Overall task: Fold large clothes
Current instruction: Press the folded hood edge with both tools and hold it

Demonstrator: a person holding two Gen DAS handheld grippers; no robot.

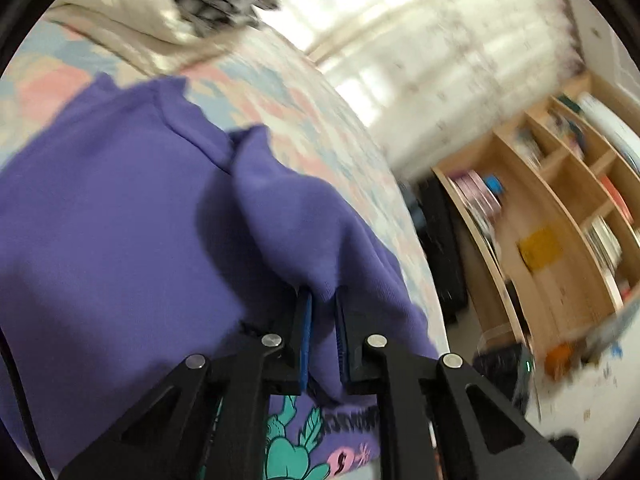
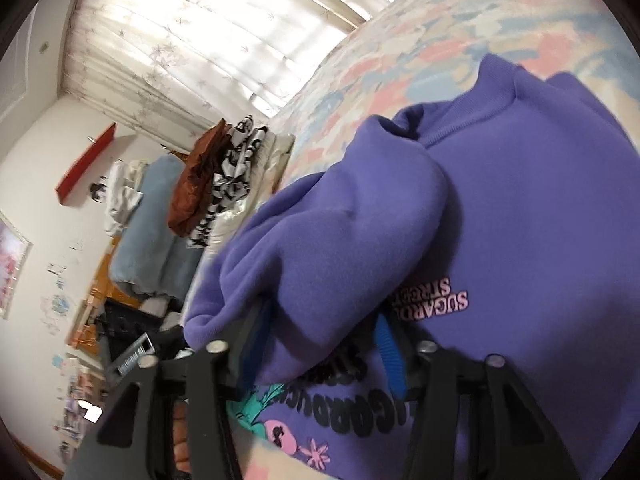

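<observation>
A bed under a pastel pink-and-blue quilt (image 2: pixel 420 40) fills the room, with bright curtains (image 2: pixel 180 32) behind it and a wooden bookshelf (image 1: pixel 560 208) off at 3 o'clock from the left camera. The purple sweatshirt (image 1: pixel 100 208) lies spread on the quilt, and 2 bunches of it are taken up: the left gripper (image 1: pixel 323 320) is clenched on a thin pinch of fabric, while the right gripper (image 2: pixel 320 344) has a fat roll of it between its jaws, though I cannot tell whether the pads bite. It looks a soft, thick, floppy fleece that will sag and slide, so I would hold it at seams or the hem.
</observation>
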